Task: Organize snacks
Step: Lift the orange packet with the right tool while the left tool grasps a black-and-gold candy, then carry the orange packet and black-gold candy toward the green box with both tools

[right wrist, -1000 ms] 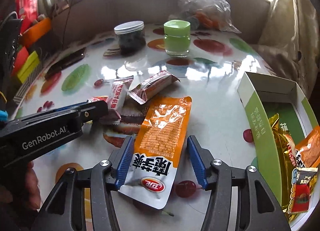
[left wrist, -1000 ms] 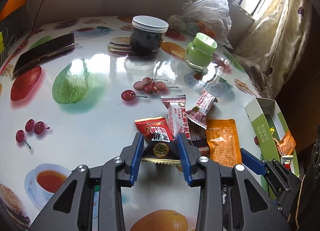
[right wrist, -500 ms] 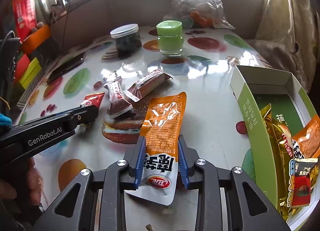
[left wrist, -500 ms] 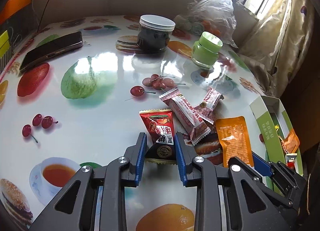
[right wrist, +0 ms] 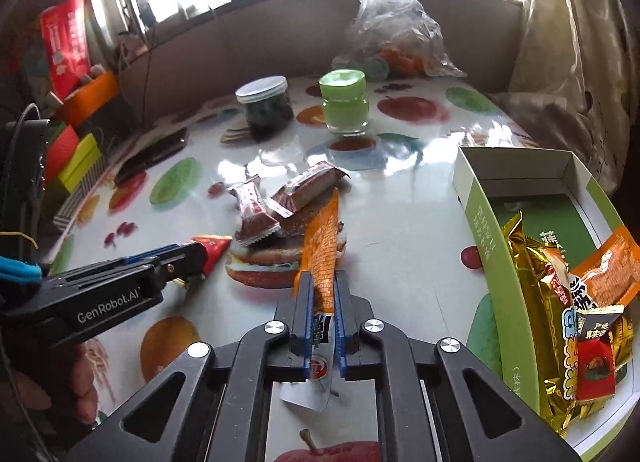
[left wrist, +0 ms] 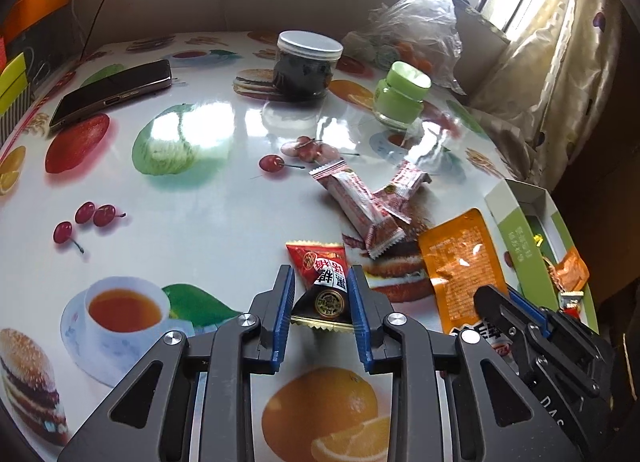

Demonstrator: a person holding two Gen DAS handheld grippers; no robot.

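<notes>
My left gripper (left wrist: 321, 280) is shut on a red and black triangular snack packet (left wrist: 324, 276) lying on the fruit-print table; the packet also shows in the right wrist view (right wrist: 212, 248). My right gripper (right wrist: 322, 282) is shut on an orange snack pouch (right wrist: 322, 250), pinched edge-on and tilted up; the pouch also shows in the left wrist view (left wrist: 460, 262). Two red-and-white wrapped bars (left wrist: 360, 209) lie crossed just beyond. A green and white open box (right wrist: 520, 197) at the right holds several snack packets (right wrist: 584, 302).
A dark jar with a white lid (left wrist: 306, 63) and a green jar (left wrist: 402, 95) stand at the far side. A phone (left wrist: 112, 91) lies far left. A clear plastic bag (right wrist: 394, 35) sits at the back by the window. Coloured boxes (right wrist: 76, 165) line the left edge.
Both grippers closed: the left onto the triangular packet, the right onto the orange pouch, which now stands squeezed on edge. Both views pulled back a little.
</notes>
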